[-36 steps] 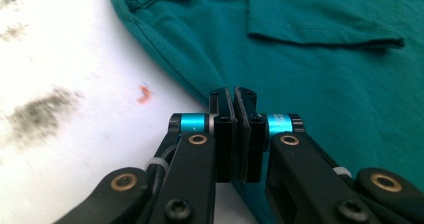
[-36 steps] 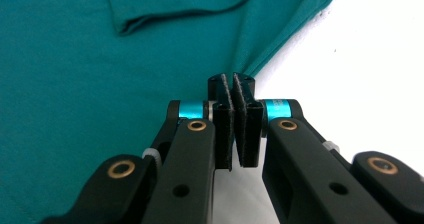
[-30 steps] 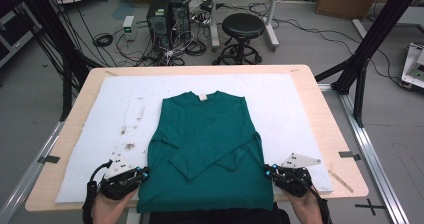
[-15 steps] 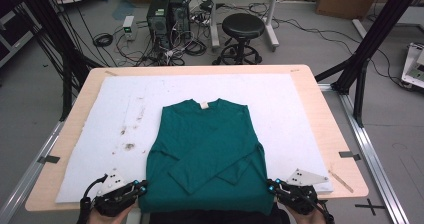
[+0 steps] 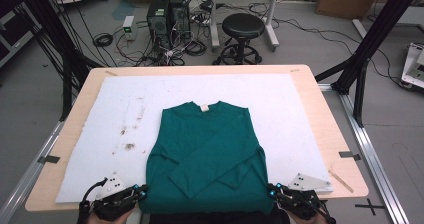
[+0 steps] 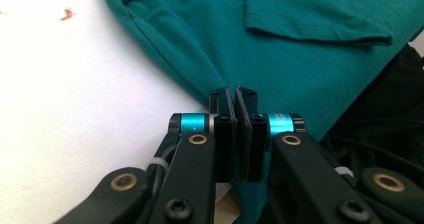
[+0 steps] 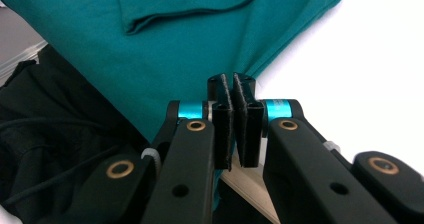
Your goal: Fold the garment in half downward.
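Both grippers are clamping the shirt's (image 5: pixel 205 154) hem corners at the near edge of the surface (image 5: pixel 320 119): the left gripper (image 5: pixel 141 194) is pinching the left corner, the right gripper (image 5: pixel 271 192) the right one. Lying flat on the white mat (image 5: pixel 280 99), the shirt is stretching away from them, collar far, sleeves folded across its front. Nothing is blocking a fold toward the collar; a stool (image 5: pixel 243 26) is standing beyond.

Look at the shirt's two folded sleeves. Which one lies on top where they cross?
On the green shirt, the sleeve that runs from the shoulder at the high view's right down toward its left lies on top; its whole length shows, while the other sleeve passes underneath.
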The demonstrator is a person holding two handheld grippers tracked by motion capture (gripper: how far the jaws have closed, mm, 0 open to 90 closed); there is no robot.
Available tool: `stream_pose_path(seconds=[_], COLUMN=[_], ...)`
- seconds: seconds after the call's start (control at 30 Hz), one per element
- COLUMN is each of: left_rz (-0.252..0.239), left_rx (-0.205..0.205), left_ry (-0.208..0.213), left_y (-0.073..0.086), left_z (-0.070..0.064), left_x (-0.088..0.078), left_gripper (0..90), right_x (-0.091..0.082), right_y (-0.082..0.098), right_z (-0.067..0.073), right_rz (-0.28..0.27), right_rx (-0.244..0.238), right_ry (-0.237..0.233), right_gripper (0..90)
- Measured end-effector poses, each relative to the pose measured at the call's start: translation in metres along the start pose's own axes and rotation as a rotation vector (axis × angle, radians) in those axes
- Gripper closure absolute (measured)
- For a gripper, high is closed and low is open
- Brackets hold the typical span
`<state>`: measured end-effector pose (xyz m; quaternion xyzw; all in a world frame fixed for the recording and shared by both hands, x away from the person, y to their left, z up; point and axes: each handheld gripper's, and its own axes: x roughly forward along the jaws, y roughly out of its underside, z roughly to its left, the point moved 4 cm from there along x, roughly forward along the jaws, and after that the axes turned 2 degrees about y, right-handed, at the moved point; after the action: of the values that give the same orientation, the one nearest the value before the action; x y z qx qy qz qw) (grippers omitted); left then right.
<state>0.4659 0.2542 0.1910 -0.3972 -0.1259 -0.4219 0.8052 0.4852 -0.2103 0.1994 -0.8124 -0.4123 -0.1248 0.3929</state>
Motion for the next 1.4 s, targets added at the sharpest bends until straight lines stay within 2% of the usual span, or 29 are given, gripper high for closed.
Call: stream_pose_path(seconds=[0.07, 0.13, 0.17, 0.2, 0.37, 0.43, 0.57, 0.67, 0.77, 0.9, 1.0, 1.13, 1.23, 1.33, 1.4], left_rz=[-0.002, -0.017, -0.029, -0.038, -0.104, -0.124, -0.173, -0.187, -0.162, -0.139, -0.147, -0.159, -0.171, -0.196, -0.193], left_rx=[0.001, -0.002, -0.006, -0.010, -0.001, 0.004, 0.006, 0.004, 0.007, 0.028, 0.037, 0.027, 0.012, 0.004, -0.020], left_ry=[0.015, 0.015, 0.013, 0.008, -0.031, -0.048, -0.070, -0.066, -0.032, -0.028, -0.020, -0.014, -0.003, -0.032, -0.037], left_y=[-0.002, -0.005, -0.007, -0.009, -0.026, -0.034, -0.053, -0.063, -0.072, -0.085, -0.097, -0.111, -0.114, -0.112, -0.111], left_z=[0.002, 0.004, 0.006, 0.007, 0.018, 0.023, 0.037, 0.049, 0.062, 0.074, 0.082, 0.092, 0.097, 0.101, 0.104], left_x=[-0.002, -0.003, -0.005, -0.006, -0.010, -0.012, -0.016, -0.013, -0.006, 0.003, 0.008, 0.014, 0.017, 0.015, 0.014], left_gripper=[75.9, 66.9, 64.8, 61.6, 45.7, 43.5, 38.8, 36.7, 35.5, 34.1, 34.1, 33.9, 34.0, 33.9, 33.9], right_x=[-0.001, -0.002, -0.003, -0.004, -0.004, -0.003, 0.000, 0.003, 0.007, 0.014, 0.021, 0.028, 0.031, 0.032, 0.033], right_y=[-0.002, -0.005, -0.008, -0.011, -0.021, -0.027, -0.041, -0.051, -0.064, -0.077, -0.085, -0.091, -0.094, -0.093, -0.092], right_z=[-0.001, -0.001, -0.002, -0.003, -0.014, -0.019, -0.028, -0.037, -0.046, -0.056, -0.066, -0.077, -0.086, -0.091, -0.093], right_rz=[-0.009, -0.029, -0.043, -0.056, -0.086, -0.097, -0.115, -0.133, -0.152, -0.153, -0.144, -0.153, -0.160, -0.166, -0.160], right_rx=[-0.001, -0.007, -0.007, -0.003, 0.016, 0.031, 0.043, 0.045, 0.055, 0.052, 0.052, 0.067, 0.092, 0.103, 0.104], right_ry=[-0.003, 0.011, 0.012, 0.011, 0.020, 0.035, 0.054, 0.080, 0.088, 0.096, 0.113, 0.128, 0.154, 0.178, 0.178], right_gripper=[80.9, 71.8, 64.3, 58.0, 39.1, 31.8, 23.9, 21.4, 21.3, 21.3, 21.3, 21.3, 21.3, 21.3, 21.4])
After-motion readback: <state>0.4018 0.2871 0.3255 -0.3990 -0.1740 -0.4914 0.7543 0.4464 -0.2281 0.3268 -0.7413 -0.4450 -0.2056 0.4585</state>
